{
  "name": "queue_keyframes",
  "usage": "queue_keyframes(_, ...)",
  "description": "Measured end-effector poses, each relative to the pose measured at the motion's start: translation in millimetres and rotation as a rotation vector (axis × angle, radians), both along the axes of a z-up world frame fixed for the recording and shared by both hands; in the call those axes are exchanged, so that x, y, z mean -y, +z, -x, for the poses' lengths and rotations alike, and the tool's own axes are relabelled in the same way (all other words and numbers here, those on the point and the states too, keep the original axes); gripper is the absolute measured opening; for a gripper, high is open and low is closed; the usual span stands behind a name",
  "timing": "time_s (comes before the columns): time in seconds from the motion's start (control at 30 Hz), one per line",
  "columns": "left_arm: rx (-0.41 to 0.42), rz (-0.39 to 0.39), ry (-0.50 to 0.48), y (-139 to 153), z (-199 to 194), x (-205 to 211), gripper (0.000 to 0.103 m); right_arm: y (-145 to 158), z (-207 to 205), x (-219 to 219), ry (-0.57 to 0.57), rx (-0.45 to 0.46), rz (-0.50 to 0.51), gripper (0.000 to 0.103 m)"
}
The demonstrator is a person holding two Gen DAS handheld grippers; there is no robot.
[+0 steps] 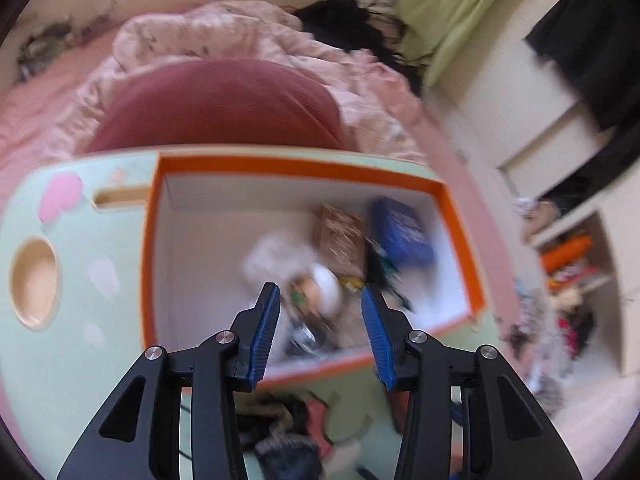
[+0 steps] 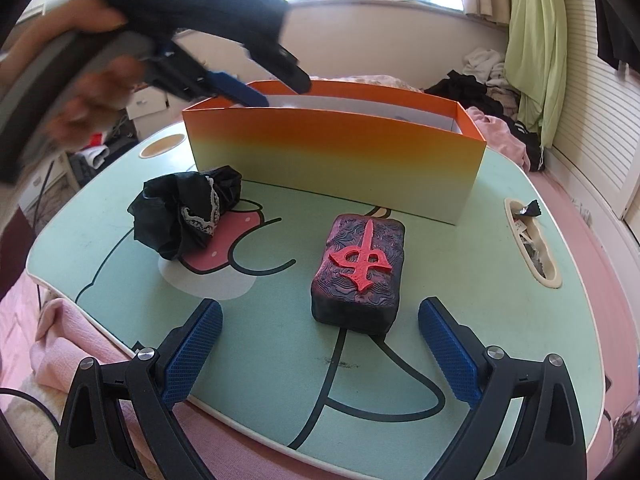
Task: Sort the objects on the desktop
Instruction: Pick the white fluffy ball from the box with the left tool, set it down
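An orange box [image 1: 460, 216] stands on the mint lap table [image 1: 80, 360]; inside lie a blue packet [image 1: 404, 232], a brown packet [image 1: 340, 232] and a blurred white round item [image 1: 326, 286]. My left gripper [image 1: 320, 304] is open and empty above the box's near side; it also shows in the right wrist view [image 2: 276, 88] over the box rim. The box [image 2: 336, 160] stands behind a dark block with a red symbol [image 2: 360, 272] and a crumpled black cloth with lace [image 2: 188, 208]. My right gripper [image 2: 320, 320] is open and empty, just in front of the block.
The table [image 2: 480, 280] has a round cup recess [image 2: 162, 146] at the far left and a slot [image 2: 532, 248] holding wrappers at the right. Pink bedding [image 1: 240, 48] surrounds the table. Clothes and a green curtain [image 2: 532, 48] lie beyond.
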State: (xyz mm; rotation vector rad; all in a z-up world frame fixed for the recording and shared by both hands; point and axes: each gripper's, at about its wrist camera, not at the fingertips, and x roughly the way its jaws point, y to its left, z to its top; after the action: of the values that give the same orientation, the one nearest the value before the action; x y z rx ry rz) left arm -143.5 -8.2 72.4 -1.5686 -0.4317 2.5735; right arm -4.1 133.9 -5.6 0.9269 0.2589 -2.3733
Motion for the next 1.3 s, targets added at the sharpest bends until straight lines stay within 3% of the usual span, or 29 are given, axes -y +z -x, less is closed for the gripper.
queue_keyframes(0.1,0.067,0.182,0.013,-14.8,20.9,-11.8,0.044,0.0,0.5,0.6,0.0,0.0,0.0,0.099)
queue_keyframes(0.2,0.099,0.254,0.01,-32.1,33.9,-16.5,0.045,-0.1,0.2,0.6,0.0,0.0,0.0,0.099)
queue_keyframes(0.27,0.12,0.233,0.026,-42.1,41.2,-14.2,0.044,0.1,0.0,0.5,0.001,-0.001,0.001,0.099)
queue_keyframes(0.33,0.122,0.21,0.036,-47.7,48.3,-10.0,0.032,0.5,0.2,1.6,0.001,-0.001,0.002,0.099)
queue_keyframes(0.37,0.095,0.237,0.035,-47.2,47.8,-11.1,0.024,0.6,0.5,2.2,0.002,-0.002,0.003,0.099)
queue_keyframes(0.47,0.058,0.202,0.03,-45.8,43.0,-5.7,0.024,1.1,2.0,3.2,0.002,-0.002,0.003,0.099)
queue_keyframes(0.53,-0.003,0.163,0.031,-34.0,36.6,0.4,0.024,1.5,3.0,4.7,0.002,-0.002,0.003,0.099)
queue_keyframes(0.7,-0.248,0.097,-0.001,29.7,-15.4,3.3,0.024,1.6,3.7,5.4,0.002,-0.002,0.003,0.099)
queue_keyframes(0.8,-0.311,0.046,-0.056,47.0,-59.2,-0.8,0.024,1.6,3.1,4.2,0.002,-0.002,0.003,0.099)
queue_keyframes(0.97,-0.234,-0.029,-0.197,14.2,-111.8,-16.7,0.024,1.9,3.8,4.5,0.002,-0.002,0.003,0.099)
queue_keyframes(1.07,-0.206,-0.016,-0.188,-11.2,-110.4,-17.1,0.026,2.3,2.0,6.0,0.001,-0.003,0.004,0.099)
queue_keyframes(1.17,-0.213,-0.042,-0.178,-22.7,-98.2,-14.9,0.03,3.4,3.7,7.4,0.002,-0.003,0.002,0.099)
queue_keyframes(1.23,-0.243,-0.073,-0.176,-18.9,-105.2,-14.6,0.041,3.3,3.0,7.5,0.002,-0.003,0.005,0.099)
queue_keyframes(1.3,-0.302,-0.062,-0.162,-13.2,-122.1,-13.6,0.073,3.4,2.1,7.4,0.002,-0.004,0.004,0.099)
